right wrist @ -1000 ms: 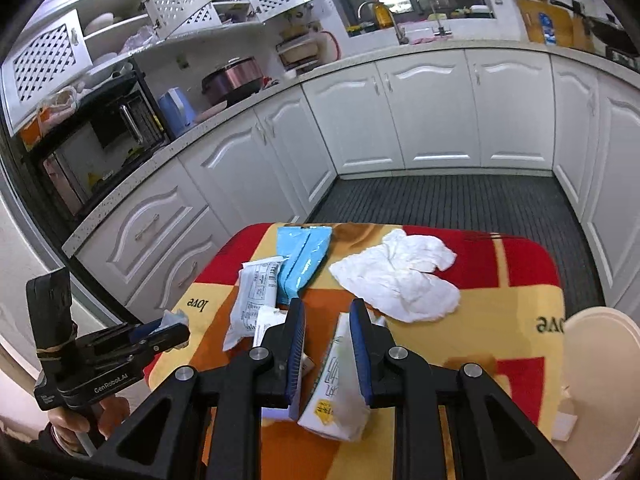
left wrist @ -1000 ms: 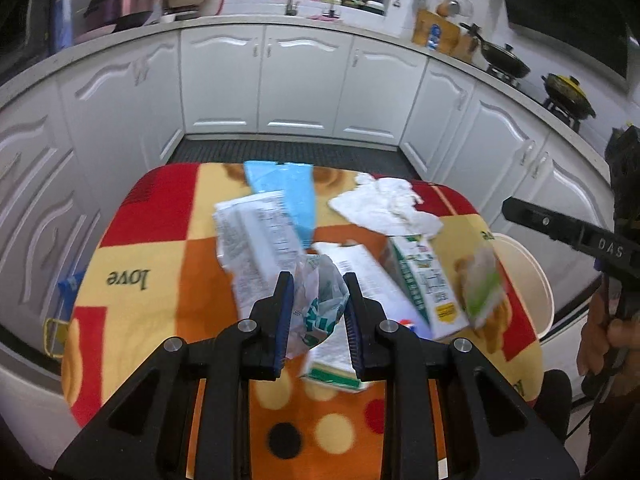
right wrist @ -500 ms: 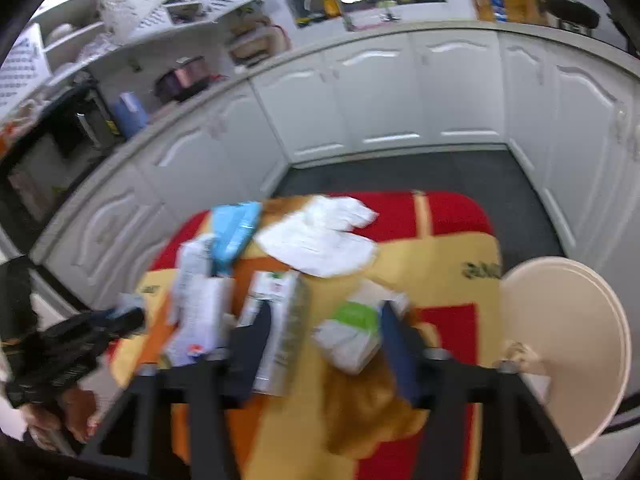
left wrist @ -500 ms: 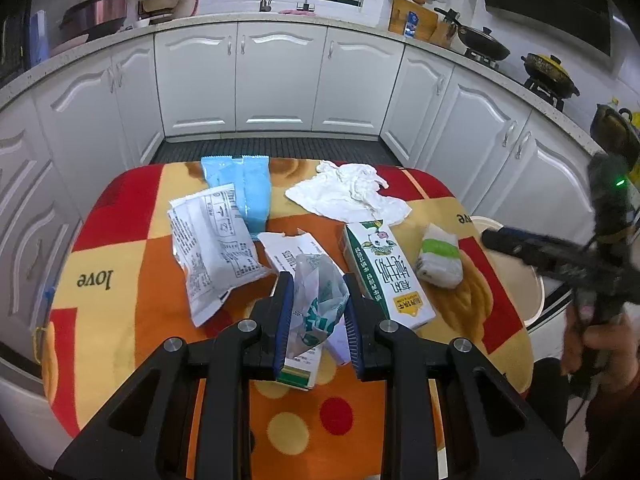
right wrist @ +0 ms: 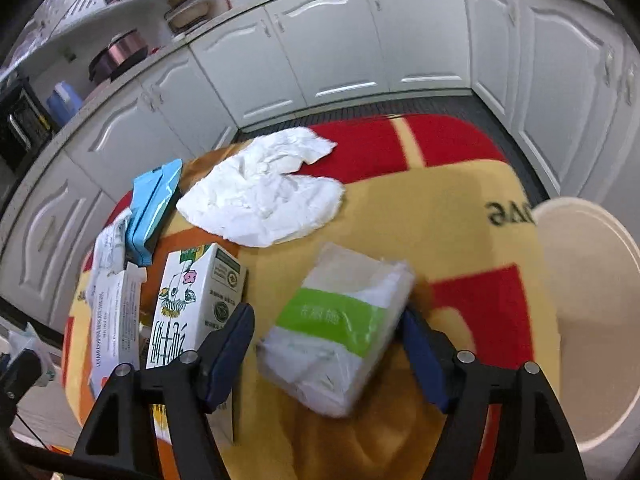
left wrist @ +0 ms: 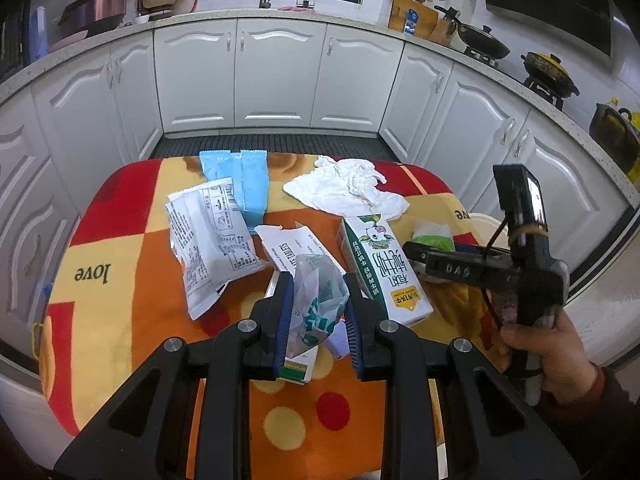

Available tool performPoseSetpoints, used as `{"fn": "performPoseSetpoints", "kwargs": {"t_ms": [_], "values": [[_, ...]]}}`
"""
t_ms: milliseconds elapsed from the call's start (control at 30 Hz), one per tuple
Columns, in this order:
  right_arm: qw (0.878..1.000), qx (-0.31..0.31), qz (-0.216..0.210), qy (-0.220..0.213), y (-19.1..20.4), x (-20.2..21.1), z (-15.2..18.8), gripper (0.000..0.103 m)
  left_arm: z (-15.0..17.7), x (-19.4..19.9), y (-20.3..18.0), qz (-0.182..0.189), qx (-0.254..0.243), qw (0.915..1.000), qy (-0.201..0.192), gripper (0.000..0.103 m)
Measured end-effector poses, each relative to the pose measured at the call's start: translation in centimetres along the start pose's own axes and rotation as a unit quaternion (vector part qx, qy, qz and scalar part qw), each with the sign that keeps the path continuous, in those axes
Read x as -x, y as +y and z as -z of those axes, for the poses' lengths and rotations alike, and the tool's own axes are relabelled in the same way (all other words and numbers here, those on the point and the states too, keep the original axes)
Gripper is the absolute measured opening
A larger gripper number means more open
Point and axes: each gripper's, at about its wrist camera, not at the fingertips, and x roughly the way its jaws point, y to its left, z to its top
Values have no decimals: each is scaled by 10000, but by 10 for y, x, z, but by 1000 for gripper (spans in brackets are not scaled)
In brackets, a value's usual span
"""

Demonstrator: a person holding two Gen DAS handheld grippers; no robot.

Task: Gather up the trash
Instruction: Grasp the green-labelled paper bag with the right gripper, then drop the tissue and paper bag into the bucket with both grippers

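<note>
Tissue pack [right wrist: 340,332] sits between the spread right tool [right wrist: 326,344]; left tool [left wrist: 318,304] pinches a wrapper [left wrist: 316,300].

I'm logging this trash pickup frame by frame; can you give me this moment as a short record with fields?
surface: table with a patchwork blanket
left gripper: shut on a crumpled clear wrapper
right gripper: open, fingers either side of the green-banded tissue pack; contact unclear
bin: cream bin beside the table edge, to the right
remaining trash: milk carton, white crumpled tissue, blue packet, white printed wrapper
</note>
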Motion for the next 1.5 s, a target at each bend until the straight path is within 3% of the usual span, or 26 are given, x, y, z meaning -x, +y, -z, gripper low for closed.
{"fn": "performPoseSetpoints", "kwargs": {"t_ms": [33, 200, 400, 633, 1267, 1500], "values": [[9998, 178, 114, -61, 3, 0, 1, 50, 0, 0, 0, 5, 7, 10000, 1, 22], [9995, 36, -243, -222, -19, 26, 11, 37, -2, 2, -7, 77, -23, 10000, -14, 22], [9974, -30, -472, -543, -35, 73, 16, 36, -9, 1, -33, 247, -144, 9996, -83, 22], [9951, -2, -451, -877, -44, 114, 20, 36, -18, -4, -75, 456, -432, 9979, -124, 22], [9910, -453, 315, -1223, -128, 157, 36, 36, -35, -51, -186, 978, -1101, 9891, 67, 22], [9888, -688, 564, -1195, -164, 160, 44, 36, -44, -83, -218, 1411, -988, 9843, 382, 22]]}}
